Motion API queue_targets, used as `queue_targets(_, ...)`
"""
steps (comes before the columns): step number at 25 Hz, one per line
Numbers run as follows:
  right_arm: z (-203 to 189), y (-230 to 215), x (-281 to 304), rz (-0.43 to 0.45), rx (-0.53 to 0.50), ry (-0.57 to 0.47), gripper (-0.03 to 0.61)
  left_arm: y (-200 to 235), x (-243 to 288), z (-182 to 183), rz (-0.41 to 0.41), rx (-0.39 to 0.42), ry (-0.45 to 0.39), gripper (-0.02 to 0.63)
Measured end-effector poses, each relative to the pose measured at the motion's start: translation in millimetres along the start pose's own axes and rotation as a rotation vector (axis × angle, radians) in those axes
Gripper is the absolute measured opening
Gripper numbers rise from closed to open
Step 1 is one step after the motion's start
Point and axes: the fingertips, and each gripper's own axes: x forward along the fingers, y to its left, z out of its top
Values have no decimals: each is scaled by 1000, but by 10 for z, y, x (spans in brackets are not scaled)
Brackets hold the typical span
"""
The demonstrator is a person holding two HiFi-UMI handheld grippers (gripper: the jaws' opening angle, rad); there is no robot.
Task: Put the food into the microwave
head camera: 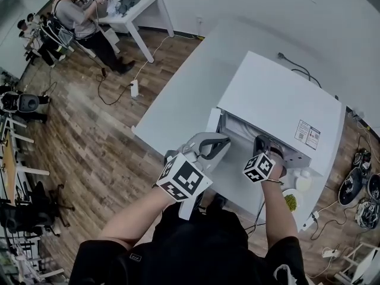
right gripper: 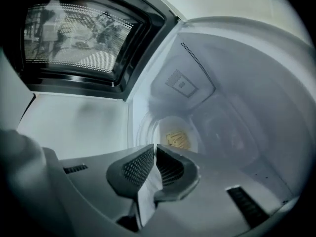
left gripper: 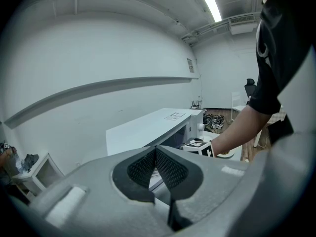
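Right gripper view | right hand-held gripper (right gripper: 155, 151) (jaws together) | food (right gripper: 177, 139) inside microwave (right gripper: 237, 83)

the open microwave door (right gripper: 79, 38) walls off the left of the cavity (right gripper: 237, 112). the right gripper (right gripper: 154, 154) stands in the mouth's lower middle; beyond it a plate of yellow food (right gripper: 177, 139) takes the floor's centre, bare room to its right.

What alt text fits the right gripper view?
A pale round plate of yellow food sits inside an open white microwave oven. The grey right gripper, fingers closed and empty, points toward it; the mesh-windowed door is upper left.
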Motion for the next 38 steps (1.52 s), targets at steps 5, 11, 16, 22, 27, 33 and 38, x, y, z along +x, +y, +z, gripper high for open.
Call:
queue_targets(5, 5, -142, 97, -60, 61, -6, 28, -35, -76, -25, 11, -6, 10, 8)
queue_targets(11, 387, 51, -685, -27, 217, -218, 28, -126, -348, -189, 42, -73, 20, 8)
queue_targets(16, 438, 564, -1462, 75, 341, -287, 28, -191, -652, -264, 58, -119, 12, 8)
queue_targets(22, 848, 546, -2199, 75, 506, -383, 28, -183, -1086, -304, 54, -100, -11, 8)
queue_targets(27, 1295, 525, -2618, 61, 521, -446, 28, -301, -1347, -340, 13, -154, -76, 8)
queue_targets(33, 1597, 688, -3011, 65, 578, -470, 28, -566, -1595, -302, -78, -228, -228, 8)
queue_targets(38, 1526, 770, -3269, 84, 692, -452, 23, -645, -1690, -174, -109, -247, -332, 8)
